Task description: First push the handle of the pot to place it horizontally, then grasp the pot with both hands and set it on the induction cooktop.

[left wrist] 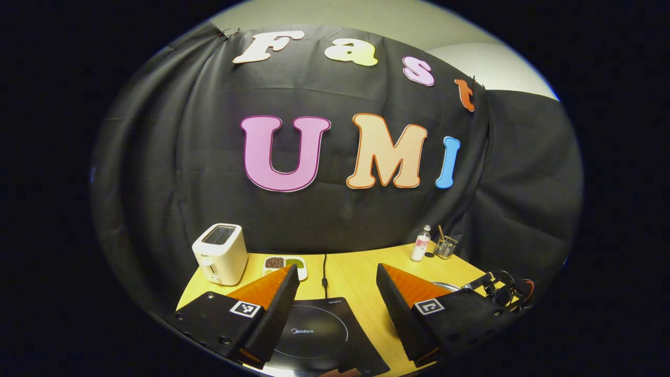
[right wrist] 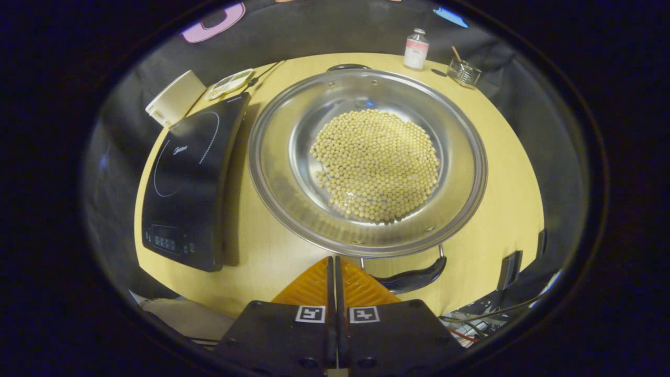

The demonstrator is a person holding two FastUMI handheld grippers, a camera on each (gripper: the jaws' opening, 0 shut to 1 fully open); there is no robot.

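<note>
The pot (right wrist: 366,162), a wide steel one with a layer of yellow beans (right wrist: 377,165) in its bottom, sits on the yellow table (right wrist: 261,256) just to the right of the black cooktop (right wrist: 183,183), close beside it but not on it. The right gripper (right wrist: 332,277) hangs above the pot's near edge with its two orange fingers pressed together, holding nothing. The pot's near handle (right wrist: 413,277), a dark curved loop on two wire legs, lies just ahead of the fingertips and slightly to their right, its length running across the fingers' line rather than along it (a second handle (right wrist: 345,67) shows at the far rim). So the closed right fingers look to be the ones for the push, and whether they touch the handle yet cannot be told. The left gripper (left wrist: 335,285) is over the cooktop (left wrist: 319,330), fingers spread wide and empty; the pot's rim (left wrist: 445,285) peeks out to its right, so it is the farther hand.
</note>
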